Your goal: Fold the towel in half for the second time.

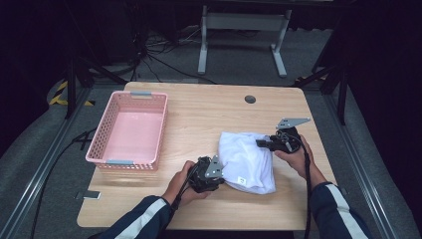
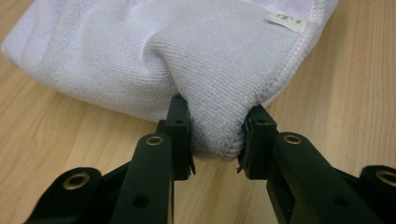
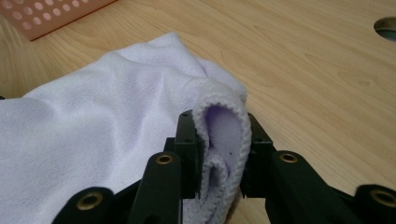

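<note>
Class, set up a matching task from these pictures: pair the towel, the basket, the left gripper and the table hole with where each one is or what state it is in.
Things:
1. towel
2. basket
3. left gripper
4. table hole

States or places:
A. pink, nothing inside
B. far edge of the table
C. white, pinched at two ends
D. shut on a towel corner

Pairs: 1-C, 2-A, 3-D, 4-B

A white towel (image 1: 247, 158) lies folded and bunched on the wooden table, label tag showing near its edge.
</note>
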`<state>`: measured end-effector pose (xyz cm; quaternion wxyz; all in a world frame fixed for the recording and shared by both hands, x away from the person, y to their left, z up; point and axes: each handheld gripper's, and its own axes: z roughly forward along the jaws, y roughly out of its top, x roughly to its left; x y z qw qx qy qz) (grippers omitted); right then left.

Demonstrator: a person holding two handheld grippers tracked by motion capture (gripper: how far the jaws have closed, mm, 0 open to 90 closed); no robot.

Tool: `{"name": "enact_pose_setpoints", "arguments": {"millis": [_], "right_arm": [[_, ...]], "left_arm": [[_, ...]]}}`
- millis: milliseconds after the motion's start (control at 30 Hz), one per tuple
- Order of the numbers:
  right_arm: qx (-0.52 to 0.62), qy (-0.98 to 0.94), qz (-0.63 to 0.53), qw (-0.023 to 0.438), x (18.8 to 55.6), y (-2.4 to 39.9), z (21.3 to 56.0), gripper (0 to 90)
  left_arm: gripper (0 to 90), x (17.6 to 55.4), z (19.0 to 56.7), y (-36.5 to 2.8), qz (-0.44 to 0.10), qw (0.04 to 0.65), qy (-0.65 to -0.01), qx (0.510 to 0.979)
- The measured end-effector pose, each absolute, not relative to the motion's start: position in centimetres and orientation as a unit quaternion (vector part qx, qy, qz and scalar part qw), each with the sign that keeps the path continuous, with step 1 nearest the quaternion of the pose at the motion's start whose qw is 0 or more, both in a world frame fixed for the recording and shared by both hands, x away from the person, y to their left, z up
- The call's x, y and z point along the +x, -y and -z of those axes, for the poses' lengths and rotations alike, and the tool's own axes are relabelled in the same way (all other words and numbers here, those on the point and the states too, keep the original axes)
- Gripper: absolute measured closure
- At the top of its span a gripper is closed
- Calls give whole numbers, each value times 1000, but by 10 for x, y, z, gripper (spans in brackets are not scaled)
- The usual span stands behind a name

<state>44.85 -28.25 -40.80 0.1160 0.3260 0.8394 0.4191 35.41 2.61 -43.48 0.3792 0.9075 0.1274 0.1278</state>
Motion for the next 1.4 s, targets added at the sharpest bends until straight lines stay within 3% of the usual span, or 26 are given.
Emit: {"name": "enact_pose_setpoints", "arguments": {"millis": [567,933,1400], "right_arm": [[280,-837,-451,131,474,216,362,735],[225,-843,-471,131,495,135,323,735],[187,-848,-484,111,508,31,310,736]], "left_arm": [[701,352,389,-90,-213,411,-187,866],[702,339,356,-157,-284,435,-256,815],[702,332,350,-238,-329,424,-334,775]]}}
